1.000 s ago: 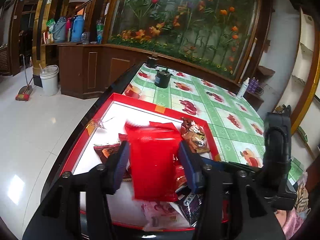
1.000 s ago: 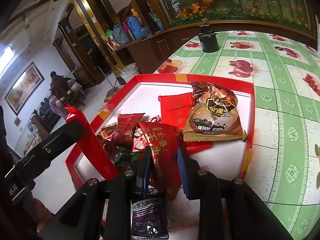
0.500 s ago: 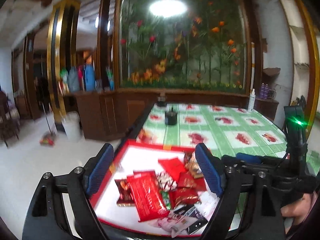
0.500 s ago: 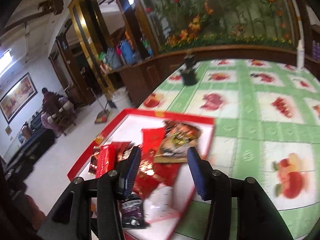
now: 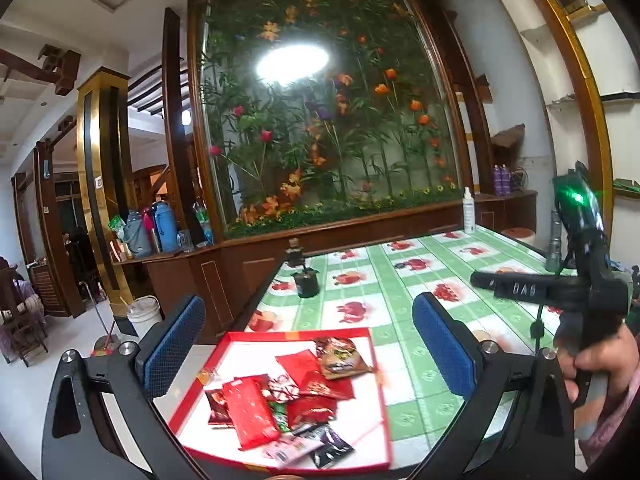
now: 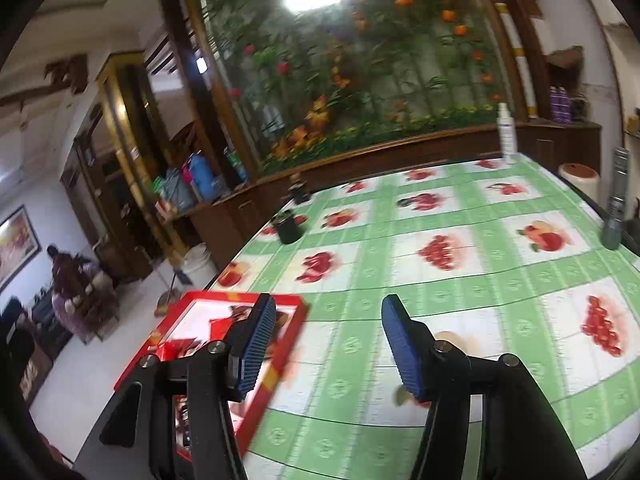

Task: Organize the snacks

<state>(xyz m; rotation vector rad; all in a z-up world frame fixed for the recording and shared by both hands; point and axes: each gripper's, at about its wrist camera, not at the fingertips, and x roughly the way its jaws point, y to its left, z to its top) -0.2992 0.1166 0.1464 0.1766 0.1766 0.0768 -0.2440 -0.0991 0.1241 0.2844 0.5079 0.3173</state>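
A red-rimmed tray (image 5: 376, 364) with a white floor lies on the near left corner of the table and holds several snack packets, among them a long red packet (image 5: 250, 414) and a brown packet (image 5: 340, 358). My left gripper (image 5: 308, 344) is open and empty, raised well above the tray. My right gripper (image 6: 328, 344) is open and empty above the green tablecloth, to the right of the tray (image 6: 260, 396), which its left finger partly hides. The right gripper's body (image 5: 580, 280) shows at the right of the left wrist view.
The table has a green and white fruit-print cloth (image 6: 460, 248). A black pot (image 6: 288, 228) stands at its far left, a white spray bottle (image 6: 506, 132) at the far edge, a grey torch (image 6: 614, 208) at the right edge. A wooden counter lies beyond.
Both grippers let go of their red packets, which now lie in the tray, then opened wide and lifted up and back. The right gripper swung to the right over the tablecloth.
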